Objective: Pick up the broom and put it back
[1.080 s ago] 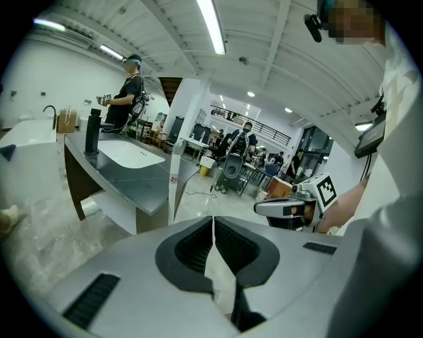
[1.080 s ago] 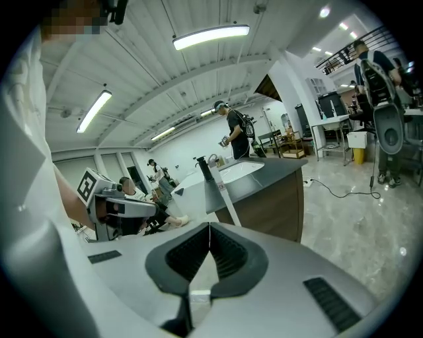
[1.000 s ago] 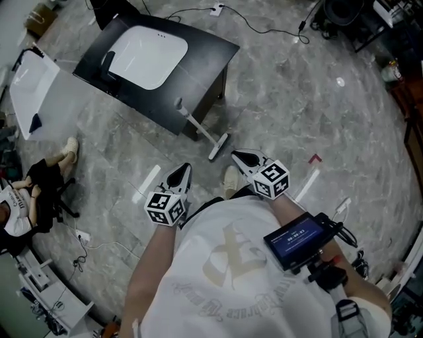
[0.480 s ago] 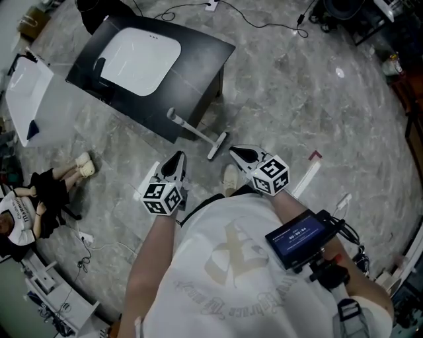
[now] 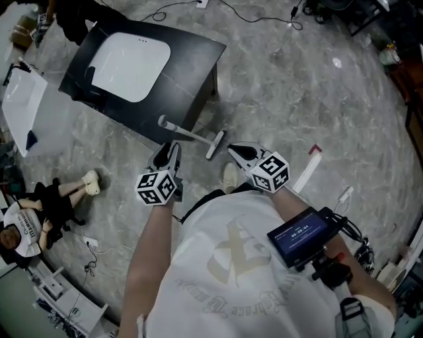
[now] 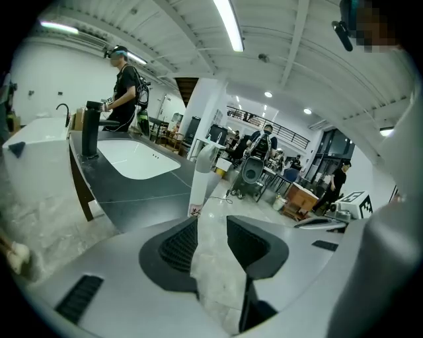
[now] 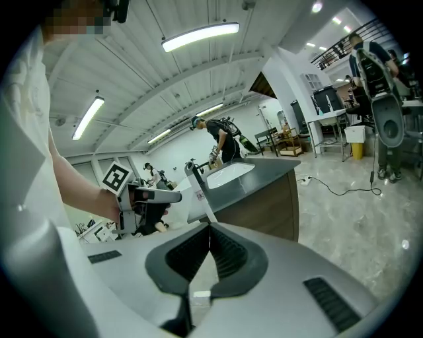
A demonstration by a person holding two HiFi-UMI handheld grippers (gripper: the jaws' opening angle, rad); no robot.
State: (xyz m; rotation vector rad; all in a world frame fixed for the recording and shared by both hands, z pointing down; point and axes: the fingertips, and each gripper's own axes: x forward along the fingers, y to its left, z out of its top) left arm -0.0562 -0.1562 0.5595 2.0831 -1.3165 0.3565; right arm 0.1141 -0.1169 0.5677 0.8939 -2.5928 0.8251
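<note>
The broom leans against the black table: its white head (image 5: 215,145) rests on the floor and its pale handle (image 5: 185,133) slants up to the table's edge. My left gripper (image 5: 165,156) hovers just short of the handle, at its near side. Its jaws have just been opening and stand apart with nothing between them. In the left gripper view the handle (image 6: 200,177) rises straight ahead beyond the left gripper (image 6: 211,221). My right gripper (image 5: 239,154) is beside the broom head, shut and empty. The right gripper view has the handle (image 7: 198,188) ahead of the right gripper (image 7: 209,228).
The black table (image 5: 192,59) carries a white sink basin (image 5: 129,58) and a black faucet (image 5: 87,92). A white tub (image 5: 18,99) stands at the left. A person (image 5: 39,208) sits on the floor at lower left. Cables (image 5: 264,20) and tape strips (image 5: 305,173) lie on the floor.
My left gripper has moved forward to the broom handle. The right gripper has stayed about where it was beside the broom head.
</note>
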